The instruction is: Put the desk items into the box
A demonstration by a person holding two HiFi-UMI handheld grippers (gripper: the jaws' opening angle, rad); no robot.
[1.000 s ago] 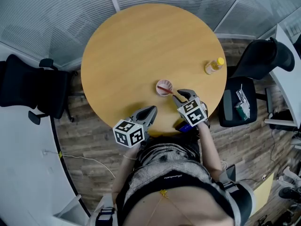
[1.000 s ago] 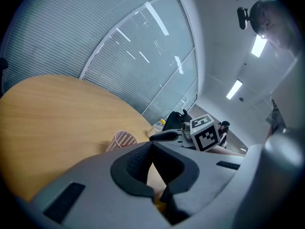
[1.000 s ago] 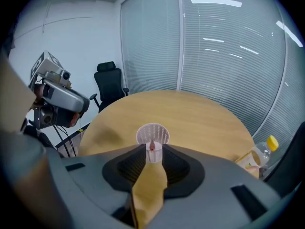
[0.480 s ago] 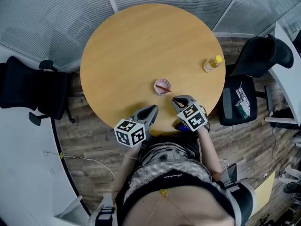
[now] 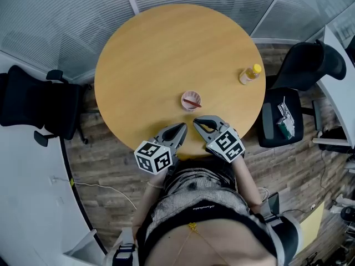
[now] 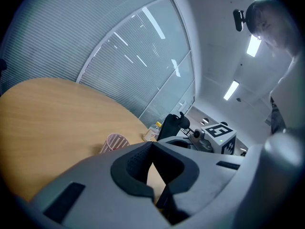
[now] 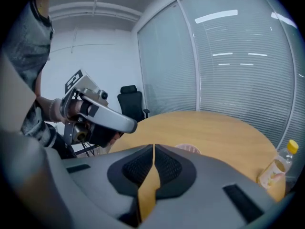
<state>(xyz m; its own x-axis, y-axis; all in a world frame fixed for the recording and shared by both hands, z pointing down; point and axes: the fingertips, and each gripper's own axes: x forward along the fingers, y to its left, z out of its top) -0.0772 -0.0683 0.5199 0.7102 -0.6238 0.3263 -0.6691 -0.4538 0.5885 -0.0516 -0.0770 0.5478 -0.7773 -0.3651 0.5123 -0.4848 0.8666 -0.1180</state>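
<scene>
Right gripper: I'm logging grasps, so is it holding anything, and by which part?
Apparently nothing: the right gripper has its jaws shut tip to tip, nothing sticking out. A yellow strip lower in the gap cannot be identified.

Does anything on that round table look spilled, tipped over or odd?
Nothing stands out. The small pink cup sits upright with a red stick in it, and the clear bottle with a yellow cap stands upright near the round wooden table's edge.

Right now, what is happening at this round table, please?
A person holds the left gripper and the right gripper, both shut and empty, at the near edge of the table. A pink cup with something red in it stands just ahead; a yellow-capped bottle stands far right. No box shows.
</scene>
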